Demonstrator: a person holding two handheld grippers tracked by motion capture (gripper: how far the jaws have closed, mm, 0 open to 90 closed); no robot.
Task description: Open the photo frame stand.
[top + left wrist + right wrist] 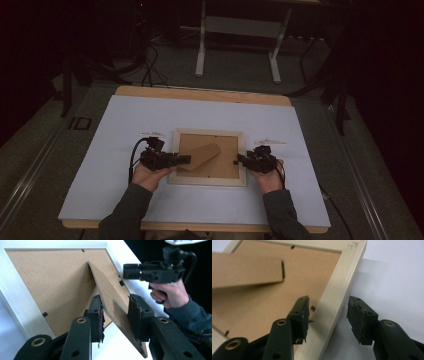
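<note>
A picture frame (207, 181) lies face down at the centre of the high view, on a white sheet over the table (200, 93), its brown backing board (50, 277) uppermost. The step in hand appears to be work on the back of the frame: steadying it and handling the fold-out stand (202, 155).

The left gripper (186, 159) enters from the lower left of the high view. In the left gripper view its jaws straddle the raised stand (112, 307), half open; the left pad (96, 315) is close to or touching the stand's face, the right pad (137, 315) stands beside its edge (whether they press it cannot be told).

The right gripper (239, 159) sits at the frame's right rail. In the right gripper view its jaws stand wide, one pad (300, 315) over the backing just inside the pale rail (334, 307), the other (357, 317) well outside on the sheet, neither pressing.

The next move probably calls for the right jaws to clear or re-seat on the rail while the left controls the stand.
</note>
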